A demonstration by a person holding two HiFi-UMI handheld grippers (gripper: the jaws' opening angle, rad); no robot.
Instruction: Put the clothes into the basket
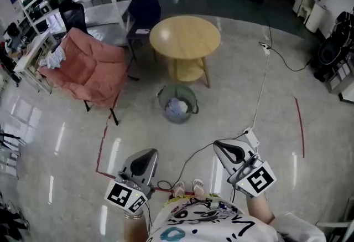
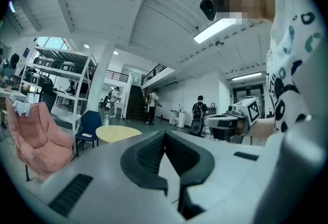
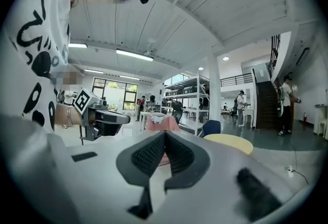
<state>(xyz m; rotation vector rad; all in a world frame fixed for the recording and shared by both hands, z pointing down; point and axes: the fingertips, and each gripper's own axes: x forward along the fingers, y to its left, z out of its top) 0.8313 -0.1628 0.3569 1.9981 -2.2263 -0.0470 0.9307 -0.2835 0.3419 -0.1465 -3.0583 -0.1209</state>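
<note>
The basket [image 1: 191, 96] stands on the floor just in front of the round wooden table [image 1: 185, 37], on the side nearer the person. It holds a pale bundle of clothes [image 1: 176, 108]. A further light garment [image 1: 55, 57] lies at the top corner of the pink chair [image 1: 91, 69], well to the left of the basket. A dark blue chair [image 1: 145, 7] stands behind, between the pink chair and the table.

Both tools are held level and close to the person's body, well apart from the basket. The left gripper [image 1: 148, 153] has its jaws closed tip to tip with nothing between them, as its own view confirms. The right gripper [image 1: 219, 148] is likewise fully closed and empty.

A red tape line [image 1: 102, 144] and a cable [image 1: 264, 83] run across the floor.
</note>
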